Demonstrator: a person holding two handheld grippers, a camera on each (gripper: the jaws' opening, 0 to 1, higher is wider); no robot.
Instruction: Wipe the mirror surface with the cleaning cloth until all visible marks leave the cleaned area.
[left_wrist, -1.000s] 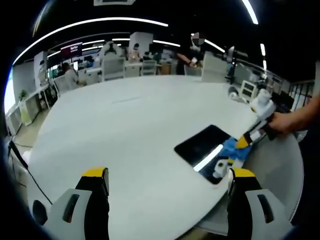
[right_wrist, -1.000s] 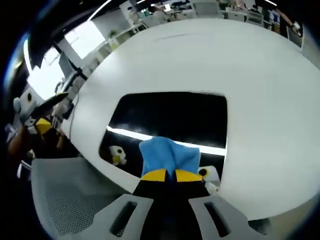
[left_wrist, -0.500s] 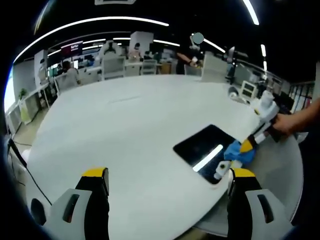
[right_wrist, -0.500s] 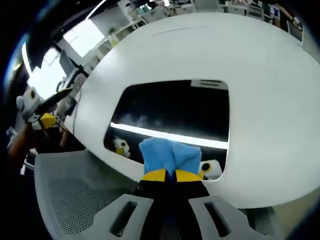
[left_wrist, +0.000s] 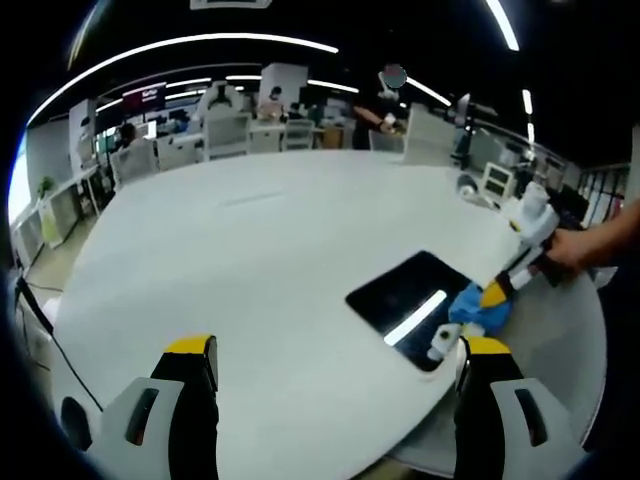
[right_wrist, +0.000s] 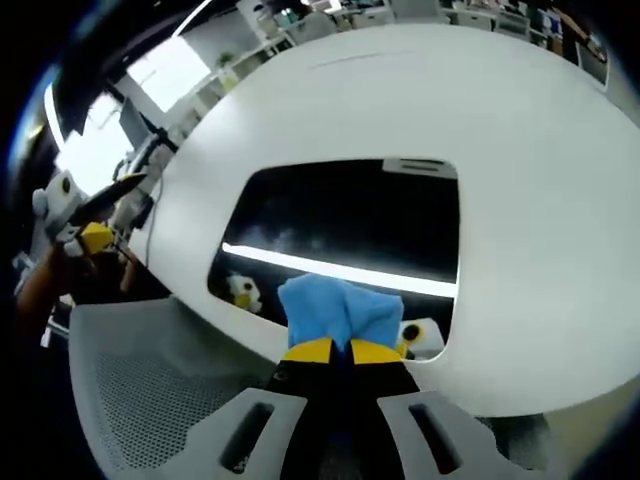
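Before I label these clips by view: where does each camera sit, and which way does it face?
Left gripper view: rides the left claw, held open off the table's edge, looking across it; a hand holds the right claw.
Right gripper view: rides the right claw, shut on the cloth, looking down at the mirror.
Shared: mirror, cloth, table.

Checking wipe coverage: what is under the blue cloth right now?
The blue cloth, pinched in the right gripper, lies on the near edge of the dark mirror, which rests on the white table. Any marks beneath the cloth are covered.
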